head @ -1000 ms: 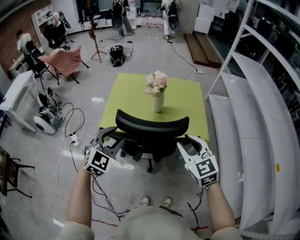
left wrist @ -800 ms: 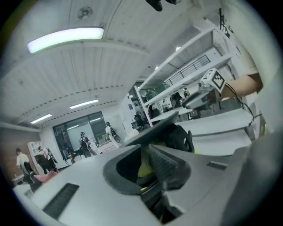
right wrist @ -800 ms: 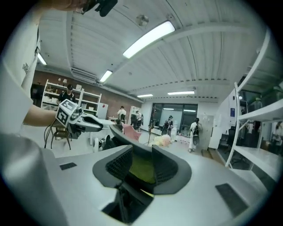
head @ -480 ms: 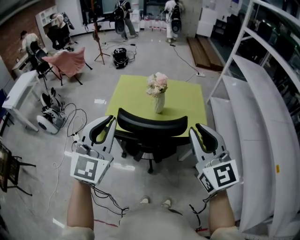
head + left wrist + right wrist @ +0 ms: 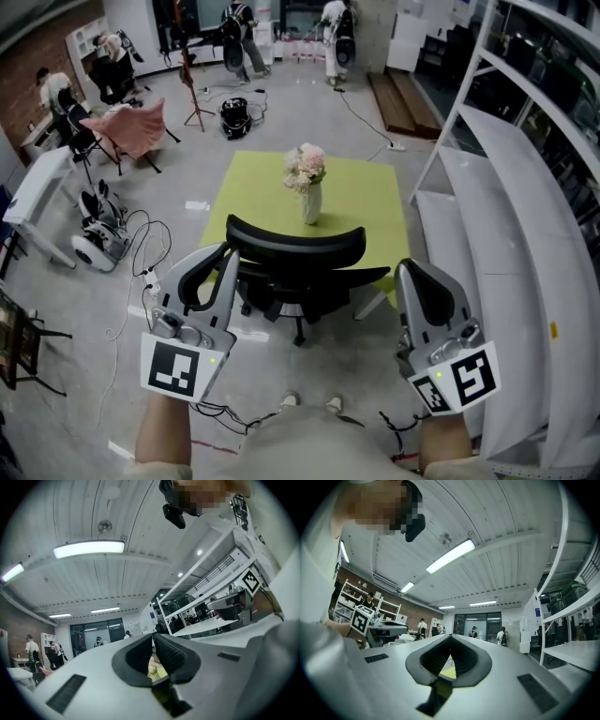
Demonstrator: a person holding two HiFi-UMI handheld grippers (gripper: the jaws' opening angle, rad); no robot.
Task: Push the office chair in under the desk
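"Polished grey floor (image 5: 187, 159) lay all round me, with white curved shelving (image 5: 506, 178) on my right and people at work far across the room."

"And the chair?"

"I saw the black office chair with the curved backrest (image 5: 295, 246) right at the near edge of the square yellow-green desk (image 5: 370, 202), backrest towards me. Its seat seemed to reach partly under the desktop, though from the head view I could not be sure. A white vase of pale pink flowers (image 5: 310, 199) stood upright on the desk just beyond the backrest."

"What about the grippers?"

"I held the left gripper (image 5: 225, 251) just left of the chair and the right gripper (image 5: 405, 268) off to its right, neither touching it. On the left gripper view the jaws met at their tips with nothing between them. On the right gripper view they were pressed together too, and empty. Both were tilted upward, so their cameras took in the ceiling lights."
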